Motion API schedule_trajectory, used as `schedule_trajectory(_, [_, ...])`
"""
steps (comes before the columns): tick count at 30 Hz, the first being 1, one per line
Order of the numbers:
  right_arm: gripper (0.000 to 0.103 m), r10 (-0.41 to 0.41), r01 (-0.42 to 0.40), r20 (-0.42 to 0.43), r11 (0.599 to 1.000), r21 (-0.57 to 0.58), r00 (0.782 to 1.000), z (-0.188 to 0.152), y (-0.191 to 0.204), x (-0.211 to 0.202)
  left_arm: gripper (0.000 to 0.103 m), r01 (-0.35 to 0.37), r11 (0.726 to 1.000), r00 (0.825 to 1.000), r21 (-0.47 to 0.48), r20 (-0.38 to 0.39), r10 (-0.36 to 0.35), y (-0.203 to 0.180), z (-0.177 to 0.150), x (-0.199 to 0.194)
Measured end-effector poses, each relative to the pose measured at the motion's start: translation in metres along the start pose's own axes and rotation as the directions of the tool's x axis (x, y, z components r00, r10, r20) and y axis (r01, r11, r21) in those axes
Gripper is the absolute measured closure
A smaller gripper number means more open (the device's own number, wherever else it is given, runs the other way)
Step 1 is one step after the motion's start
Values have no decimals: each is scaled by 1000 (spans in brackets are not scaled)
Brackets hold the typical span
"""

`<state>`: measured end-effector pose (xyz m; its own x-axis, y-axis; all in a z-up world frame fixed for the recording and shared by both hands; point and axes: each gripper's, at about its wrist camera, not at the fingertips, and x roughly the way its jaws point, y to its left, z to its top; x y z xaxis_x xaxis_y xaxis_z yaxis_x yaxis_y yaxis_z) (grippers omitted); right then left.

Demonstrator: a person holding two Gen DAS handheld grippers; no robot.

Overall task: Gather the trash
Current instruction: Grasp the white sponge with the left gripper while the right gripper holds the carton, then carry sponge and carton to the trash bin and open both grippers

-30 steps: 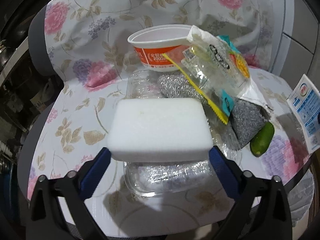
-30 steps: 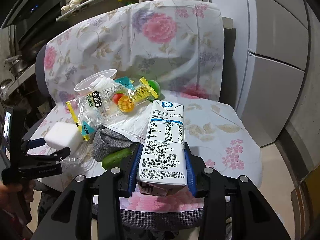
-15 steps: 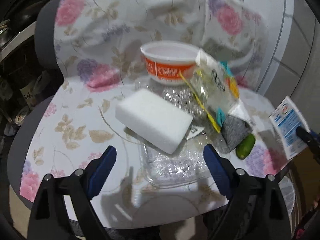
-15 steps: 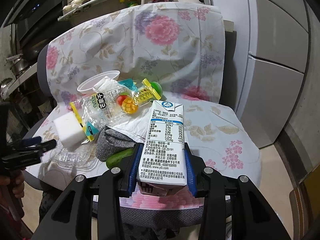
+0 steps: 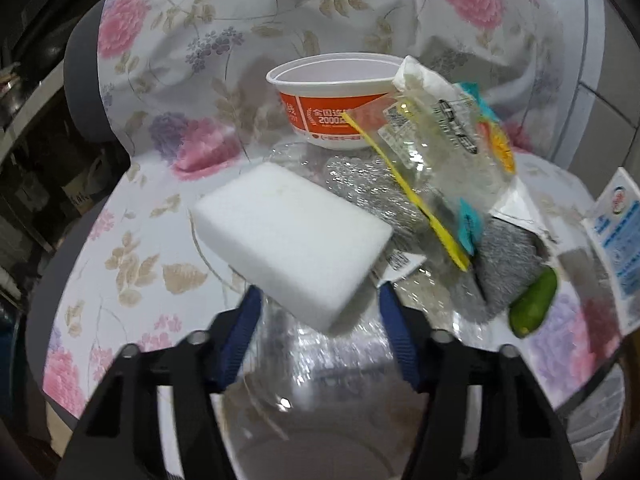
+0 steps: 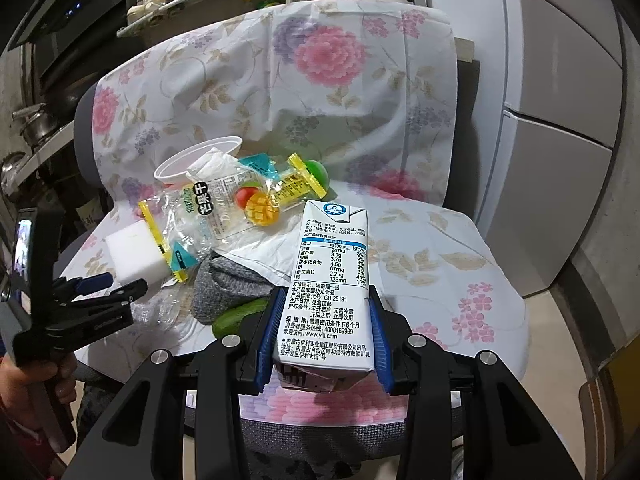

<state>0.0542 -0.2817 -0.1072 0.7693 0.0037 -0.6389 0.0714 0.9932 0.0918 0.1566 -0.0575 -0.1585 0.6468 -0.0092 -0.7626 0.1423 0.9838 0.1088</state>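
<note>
1. The milk carton (image 6: 328, 292) is a white box with a blue logo near the top and dense printed text down its face. It stands upright at lower centre of the right wrist view, clamped between the blue pads of the right gripper (image 6: 323, 342).
2. The white sponge block (image 5: 292, 240) is a plain rectangular slab, tilted, at the centre of the left wrist view. It lies on top of the clear plastic tray (image 5: 320, 344).
3. The left gripper (image 5: 320, 312) has its blue pads set fairly narrow around the near end of that tray and just under the sponge's near corner. Motion blur makes it hard to tell whether the pads actually pinch the tray.
4. The paper bowl (image 5: 340, 100), white inside with an orange band, sits upright in the upper centre. As far as the rim allows a look, nothing is in it.
5. The clear snack bag (image 5: 436, 152), with yellow and teal edges, leans against the bowl's right side.
6. A grey sock (image 5: 508, 268) lies at right, touching a green cucumber (image 5: 534, 304).
7. Everything rests on the flowered cloth (image 6: 420, 240) draped over a chair.
</note>
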Motion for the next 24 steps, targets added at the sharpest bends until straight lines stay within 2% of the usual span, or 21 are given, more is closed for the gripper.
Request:
schedule_trajectory(2, [62,1,-1,-3,1000,4,1000,-1,-2,1,58,-11,1000,1000,-4,3,11,1,2,3])
schedule_trajectory(7, [62,6,-6,8,1000,13,1000,-2,-3,-1,66,38,999,998,-38,52,-37,13,2,-7])
schedule_trajectory(15, [62,45,-49,69,997,64,997,-2,-10,-20,67,139,988,978,-71,169,-125,39,-8,-73])
schedule_trajectory(17, [62,57,-64,89,995,78,994,-3,-13,-30,67,176,983,967,-52,195,-163,37,-13,-91])
schedule_trajectory(20, [62,25,-36,138,996,79,990,-7,-21,-53,67,249,969,941,7,237,-243,17,-19,-115])
schedule_trajectory(24, [62,-45,28,185,995,96,982,-18,-37,-86,66,370,921,886,118,255,-388,-33,-28,-134])
